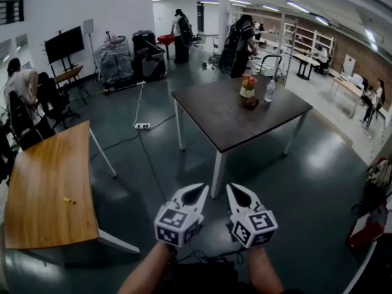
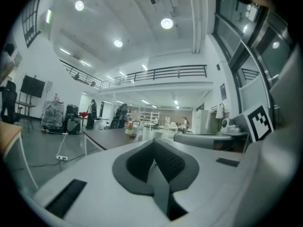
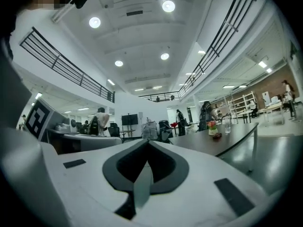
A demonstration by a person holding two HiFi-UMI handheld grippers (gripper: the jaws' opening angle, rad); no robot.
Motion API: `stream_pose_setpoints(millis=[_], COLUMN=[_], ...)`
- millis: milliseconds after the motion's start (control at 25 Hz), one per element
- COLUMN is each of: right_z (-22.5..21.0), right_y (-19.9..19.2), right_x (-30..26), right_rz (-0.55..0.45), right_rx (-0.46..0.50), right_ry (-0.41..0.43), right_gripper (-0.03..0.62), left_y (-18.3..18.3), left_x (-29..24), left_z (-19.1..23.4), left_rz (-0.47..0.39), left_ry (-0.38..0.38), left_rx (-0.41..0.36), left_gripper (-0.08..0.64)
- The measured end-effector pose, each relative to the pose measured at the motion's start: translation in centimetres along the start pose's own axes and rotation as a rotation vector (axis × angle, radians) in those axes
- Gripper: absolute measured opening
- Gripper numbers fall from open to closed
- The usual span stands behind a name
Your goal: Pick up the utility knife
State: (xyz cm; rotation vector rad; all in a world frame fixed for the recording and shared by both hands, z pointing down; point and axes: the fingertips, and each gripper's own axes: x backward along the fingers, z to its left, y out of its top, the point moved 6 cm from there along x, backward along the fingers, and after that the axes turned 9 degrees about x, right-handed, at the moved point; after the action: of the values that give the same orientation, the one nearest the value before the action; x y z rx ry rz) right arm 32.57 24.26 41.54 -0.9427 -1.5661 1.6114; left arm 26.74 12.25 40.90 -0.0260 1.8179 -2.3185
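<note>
L tool (image 1: 197,192) + R tool (image 1: 236,192): jaws together, empty, side by side above floor (image 1: 294,188). Small yellow item (image 1: 69,200) on wooden desk (image 1: 43,182).

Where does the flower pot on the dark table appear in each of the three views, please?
Head view: the flower pot is upper right of centre, toward the far side of the dark table.
Left gripper view: it is small, just left of centre, at mid-height.
Right gripper view: it is right of centre, at mid-height.
Shared landmark: the water bottle stands just right of the pot in every view.
</note>
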Motion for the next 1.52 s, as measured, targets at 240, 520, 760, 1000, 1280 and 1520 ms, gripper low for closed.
stream_pose_setpoints(millis=[240,520,760,1000,1280,1520], right_z=[4.6,12.0,18.7,25.7,34.7,41.9], right_y=[-0.5,-0.4,-0.7,-1.3,-1.8,-2.4], right_x=[-4.6,-9.2,-12.2,-15.4,-19.3,-22.4], right_rz=[0.024,0.057,0.075,0.100,0.118,0.132], right_rx=[0.010,0.032,0.072,0.118,0.167,0.192], right_ry=[0.207,0.442,0.616,0.761,0.904,0.965], right_gripper=[0.011,0.011,0.011,0.011,0.011,0.011], left_y=[-0.1,-0.9,-2.4,-3.2,-4.0,-4.5], left_x=[5.0,12.4,19.2,25.2,32.0,37.8], left_z=[4.2,9.3,13.3,17.7,22.9,27.4], left_rz=[-0.023,-0.040,-0.074,-0.117,-0.148,-0.156], left_ry=[0.204,0.463,0.645,0.778,0.892,0.966], left_rx=[0.019,0.053,0.109,0.165,0.208,0.240], left_gripper=[0.006,0.006,0.006,0.006,0.006,0.006])
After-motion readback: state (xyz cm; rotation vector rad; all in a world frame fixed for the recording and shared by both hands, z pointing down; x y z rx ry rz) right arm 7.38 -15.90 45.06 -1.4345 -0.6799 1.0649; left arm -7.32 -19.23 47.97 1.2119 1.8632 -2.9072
